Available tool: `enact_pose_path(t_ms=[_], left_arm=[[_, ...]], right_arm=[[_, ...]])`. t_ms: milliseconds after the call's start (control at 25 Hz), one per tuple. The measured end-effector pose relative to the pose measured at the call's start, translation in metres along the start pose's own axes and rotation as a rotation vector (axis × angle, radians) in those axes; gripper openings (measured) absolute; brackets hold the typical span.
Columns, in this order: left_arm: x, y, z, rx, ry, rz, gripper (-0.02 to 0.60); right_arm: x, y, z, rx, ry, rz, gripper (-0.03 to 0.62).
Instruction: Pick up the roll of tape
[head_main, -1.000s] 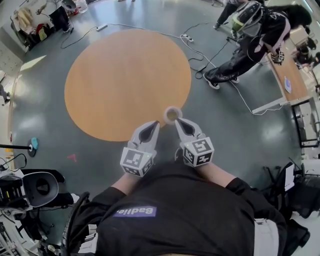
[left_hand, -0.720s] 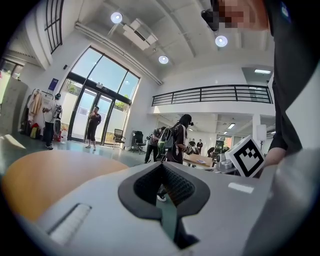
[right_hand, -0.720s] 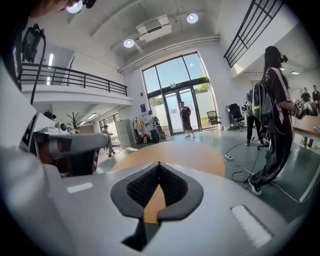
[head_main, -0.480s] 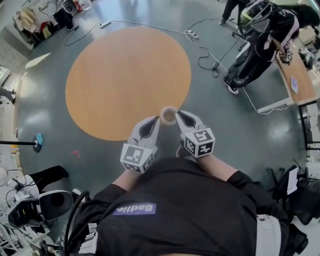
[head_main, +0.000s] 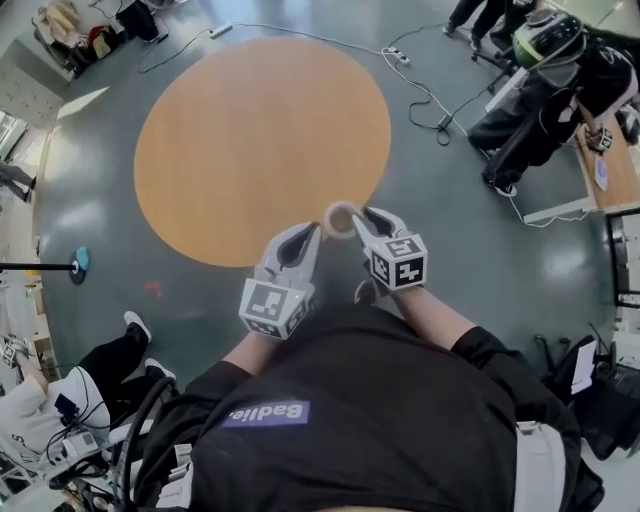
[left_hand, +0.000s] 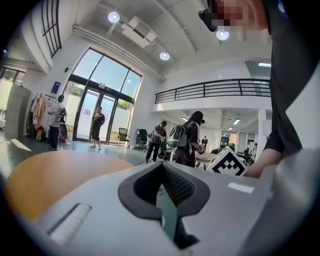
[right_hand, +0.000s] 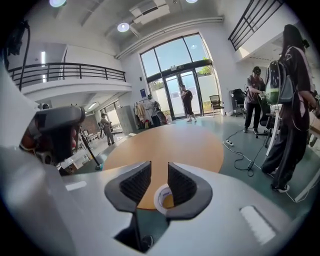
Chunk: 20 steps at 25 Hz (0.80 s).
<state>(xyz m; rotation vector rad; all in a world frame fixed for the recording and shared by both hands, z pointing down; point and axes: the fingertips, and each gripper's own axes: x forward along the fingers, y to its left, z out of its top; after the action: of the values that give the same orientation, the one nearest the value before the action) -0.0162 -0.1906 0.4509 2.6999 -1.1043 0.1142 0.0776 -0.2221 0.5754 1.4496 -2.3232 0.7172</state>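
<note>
The roll of tape (head_main: 340, 218) is a small beige ring held up in the air over the edge of the orange floor circle. My right gripper (head_main: 362, 216) has the roll at its tips. In the right gripper view the roll (right_hand: 162, 198) hangs low against the right pad (right_hand: 181, 184). The left pad stands clear of it, and the jaws are opening. My left gripper (head_main: 312, 232) points forward just left of the roll, apart from it. In the left gripper view my left gripper (left_hand: 161, 167) has its tips together with nothing in them.
A large orange circle (head_main: 260, 140) covers the grey-green floor ahead. Cables and a power strip (head_main: 420, 90) trail at the upper right near standing people (head_main: 540, 110) and a desk (head_main: 600, 170). A person sits at the lower left (head_main: 60, 400).
The right gripper has shifted forward with the roll at its tips, and its jaws have parted. The people at the upper right have moved farther off. The left gripper has barely moved.
</note>
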Motion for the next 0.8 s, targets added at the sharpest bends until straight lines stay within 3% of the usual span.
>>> enact_pose_path(t_ms=[200, 800], left_arm=[[-0.008, 0.003, -0.005, 0.012, -0.003, 0.032, 0.012], [-0.032, 0.014, -0.014, -0.003, 0.03, 0.119, 0.012]], right_arm=[[0.017, -0.018, -0.034, -0.012, 0.126, -0.011, 0.164], [0.068, -0.051, -0.099, -0.036, 0.375, -0.041, 0.193]])
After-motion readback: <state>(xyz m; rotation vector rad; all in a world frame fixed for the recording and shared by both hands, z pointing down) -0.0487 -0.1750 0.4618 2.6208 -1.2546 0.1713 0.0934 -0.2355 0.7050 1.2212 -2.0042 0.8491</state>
